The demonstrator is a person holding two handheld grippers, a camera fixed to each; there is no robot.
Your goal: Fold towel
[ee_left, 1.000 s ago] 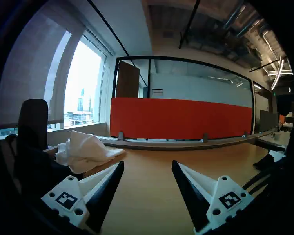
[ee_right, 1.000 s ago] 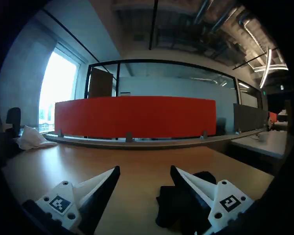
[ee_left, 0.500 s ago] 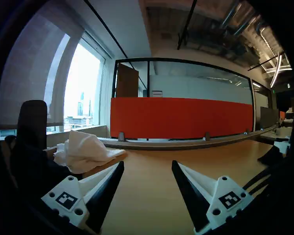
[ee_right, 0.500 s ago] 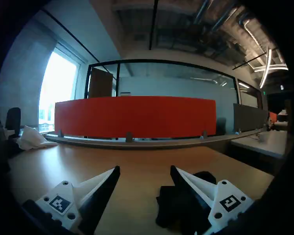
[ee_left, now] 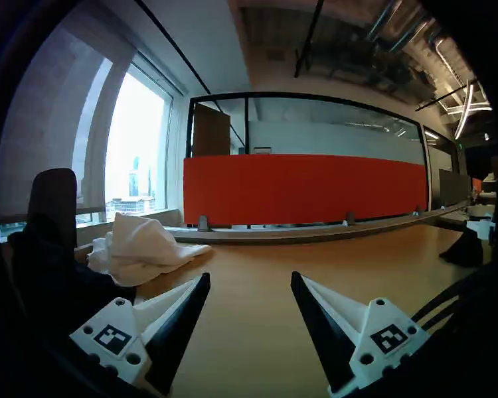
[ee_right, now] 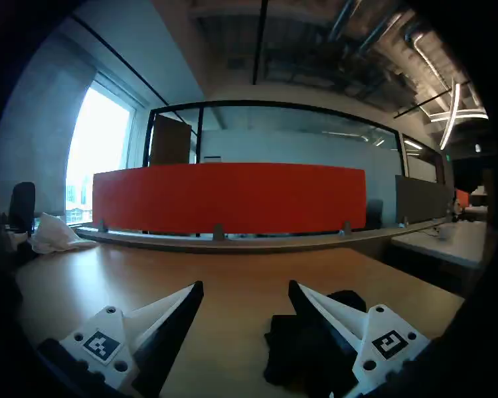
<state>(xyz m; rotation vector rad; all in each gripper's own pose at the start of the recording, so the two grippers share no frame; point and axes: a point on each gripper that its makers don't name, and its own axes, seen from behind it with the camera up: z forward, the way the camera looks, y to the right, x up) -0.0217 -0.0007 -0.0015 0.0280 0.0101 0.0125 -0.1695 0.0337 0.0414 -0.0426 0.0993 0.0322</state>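
A crumpled white towel (ee_left: 140, 249) lies in a heap on the wooden desk (ee_left: 262, 318), ahead and to the left of my left gripper (ee_left: 249, 284), which is open and holds nothing. In the right gripper view the same towel (ee_right: 52, 234) sits far off at the desk's left end. My right gripper (ee_right: 245, 292) is open and holds nothing, low over the desk. A dark folded cloth (ee_right: 302, 341) lies on the wood beside and partly behind its right finger (ee_right: 329, 325).
An orange divider panel (ee_left: 302, 189) runs along the desk's far edge. A black chair back (ee_left: 53, 205) stands at the left by the window. A dark object (ee_left: 463, 249) lies on the desk at the right. Another desk (ee_right: 441, 242) stands to the right.
My left gripper has drifted slightly, so the towel and the divider sit a little lower and nearer in its view. The right gripper has not moved.
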